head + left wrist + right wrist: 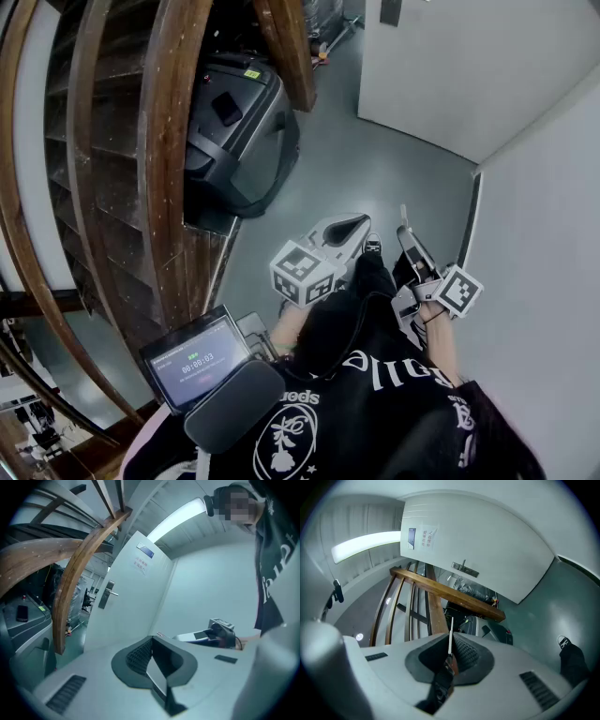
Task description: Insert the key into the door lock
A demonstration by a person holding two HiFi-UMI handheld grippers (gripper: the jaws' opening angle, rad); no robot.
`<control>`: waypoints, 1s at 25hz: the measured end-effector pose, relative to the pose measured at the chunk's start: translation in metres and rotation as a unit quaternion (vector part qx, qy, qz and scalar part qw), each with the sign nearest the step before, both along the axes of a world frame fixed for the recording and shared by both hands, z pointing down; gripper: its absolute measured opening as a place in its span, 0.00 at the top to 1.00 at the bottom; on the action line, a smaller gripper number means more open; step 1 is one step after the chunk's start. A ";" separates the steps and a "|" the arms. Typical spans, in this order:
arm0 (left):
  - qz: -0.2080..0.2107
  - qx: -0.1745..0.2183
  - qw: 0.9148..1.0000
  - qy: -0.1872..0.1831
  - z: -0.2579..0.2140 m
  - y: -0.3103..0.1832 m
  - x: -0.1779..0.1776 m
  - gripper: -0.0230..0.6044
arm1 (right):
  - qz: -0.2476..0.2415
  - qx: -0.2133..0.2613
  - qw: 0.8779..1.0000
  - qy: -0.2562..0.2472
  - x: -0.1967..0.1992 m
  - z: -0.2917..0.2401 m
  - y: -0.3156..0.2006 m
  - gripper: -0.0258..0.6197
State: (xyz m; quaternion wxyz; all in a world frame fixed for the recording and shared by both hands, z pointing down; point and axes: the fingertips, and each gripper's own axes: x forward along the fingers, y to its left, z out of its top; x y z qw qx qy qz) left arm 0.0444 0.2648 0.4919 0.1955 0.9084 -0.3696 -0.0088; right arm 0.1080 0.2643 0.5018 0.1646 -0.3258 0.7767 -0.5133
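Note:
A thin silver key point(450, 635) stands out from my right gripper point(450, 652), which is shut on its dark base; in the head view the key point(403, 214) points up from the right gripper point(407, 234). The white door point(487, 550) with its metal handle point(464, 568) lies well ahead, apart from the key. In the left gripper view the door point(126, 602) and its handle point(107, 594) are far off. My left gripper point(151, 641) is shut with nothing in it. It hangs beside the right one, and its tip point(361, 225) is low at the middle of the head view.
A curved wooden stair rail point(173, 159) runs down the left. A dark grey machine point(239, 122) stands on the green floor by the stairs. A screen with a timer point(195, 361) sits at the person's chest. A white wall point(553, 281) closes the right side.

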 end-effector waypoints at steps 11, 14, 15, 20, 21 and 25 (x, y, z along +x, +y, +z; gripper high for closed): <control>-0.047 0.005 0.999 -0.004 -0.010 -0.159 0.003 0.95 | -0.026 0.004 0.999 -0.024 0.013 -0.011 -0.168 0.91; -0.058 0.013 0.998 -0.001 -0.017 -0.212 0.013 0.96 | -0.052 0.016 0.998 -0.014 0.016 -0.017 -0.219 0.91; -0.061 0.017 0.998 -0.002 -0.021 -0.228 0.017 0.96 | -0.060 0.017 0.998 -0.005 0.017 -0.017 -0.235 0.91; -0.079 0.021 0.997 0.001 -0.030 -0.293 0.030 0.95 | -0.081 0.019 0.996 -0.003 0.025 -0.021 -0.310 0.91; -0.082 0.018 0.996 0.001 -0.030 -0.302 0.030 0.96 | -0.083 0.017 0.996 -0.005 0.026 -0.021 -0.322 0.91; -0.097 0.009 0.995 0.001 -0.028 -0.338 0.024 0.95 | -0.092 0.020 0.996 -0.006 0.025 -0.024 -0.361 0.91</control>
